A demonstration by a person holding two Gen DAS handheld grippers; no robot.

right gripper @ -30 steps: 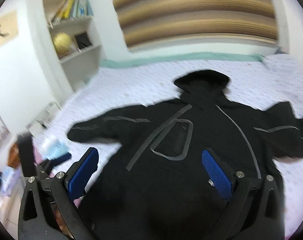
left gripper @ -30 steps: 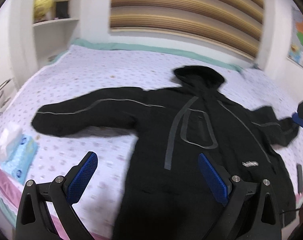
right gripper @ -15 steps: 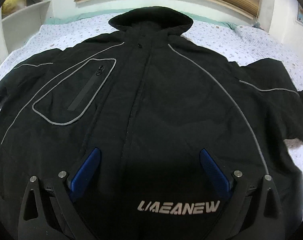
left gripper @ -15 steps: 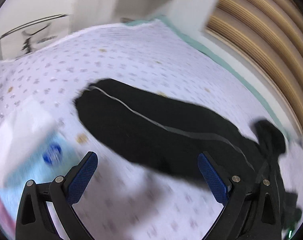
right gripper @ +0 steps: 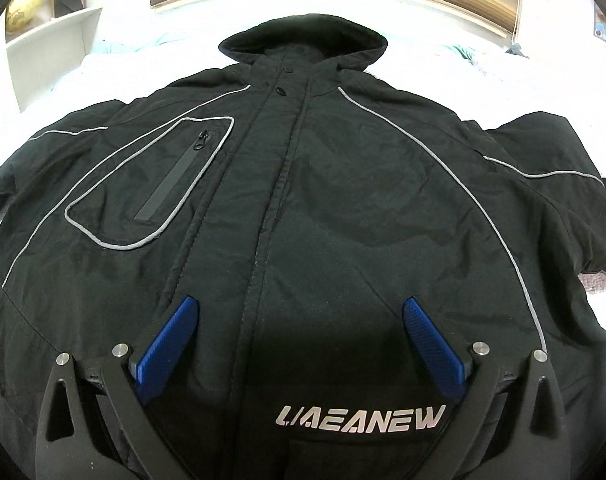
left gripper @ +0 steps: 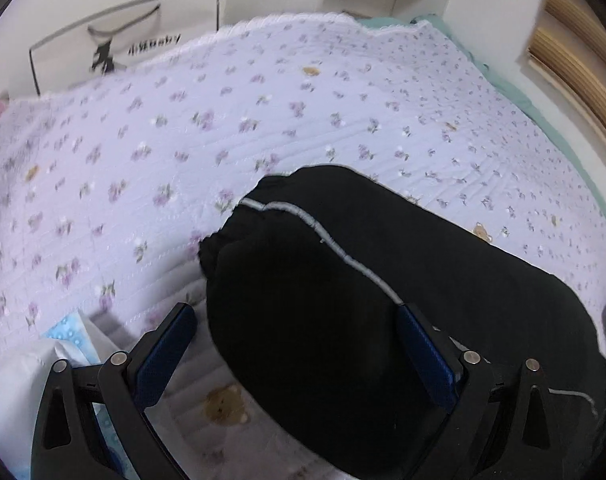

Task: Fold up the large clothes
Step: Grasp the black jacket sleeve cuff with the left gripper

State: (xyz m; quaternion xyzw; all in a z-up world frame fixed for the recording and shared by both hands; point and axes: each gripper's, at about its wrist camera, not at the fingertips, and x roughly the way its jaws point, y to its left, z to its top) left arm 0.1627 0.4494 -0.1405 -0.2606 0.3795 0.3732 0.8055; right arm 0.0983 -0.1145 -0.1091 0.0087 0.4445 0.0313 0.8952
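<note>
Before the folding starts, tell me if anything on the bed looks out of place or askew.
Nothing much stands out. The black jacket lies flat, front up, sleeves spread. Only a tissue pack sits on the quilt close to the sleeve cuff.

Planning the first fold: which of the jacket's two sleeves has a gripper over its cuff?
The sleeve on the chest-pocket side: the left gripper straddles its cuff, jaws open. The other sleeve lies unattended.
</note>
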